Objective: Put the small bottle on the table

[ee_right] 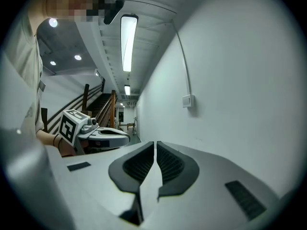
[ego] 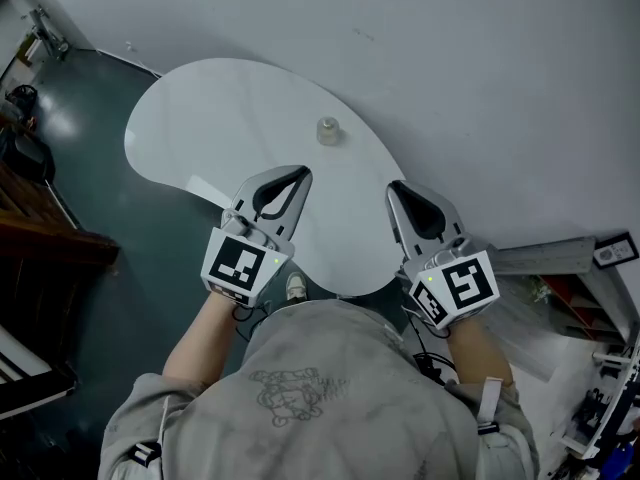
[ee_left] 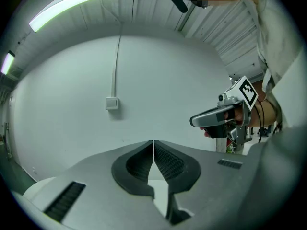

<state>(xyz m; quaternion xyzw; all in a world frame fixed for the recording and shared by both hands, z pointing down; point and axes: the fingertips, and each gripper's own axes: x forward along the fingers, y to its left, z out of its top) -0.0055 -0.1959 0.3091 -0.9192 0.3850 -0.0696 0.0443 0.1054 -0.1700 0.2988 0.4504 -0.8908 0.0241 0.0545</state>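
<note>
Two-handed, holds left gripper (ego: 299,172) and right gripper (ego: 396,187) pinched closed, empty; risks toppling small bottle (ego: 328,130) at twelve o'clock on table (ego: 200,118) by sweeping forward.

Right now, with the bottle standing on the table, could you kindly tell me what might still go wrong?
1. The bottle stands near the far edge of the table, close to the wall; a nudge might tip it or push it off.
2. The left gripper and right gripper are both shut and empty and point roughly toward the bottle; a forward swing could knock it.
</note>
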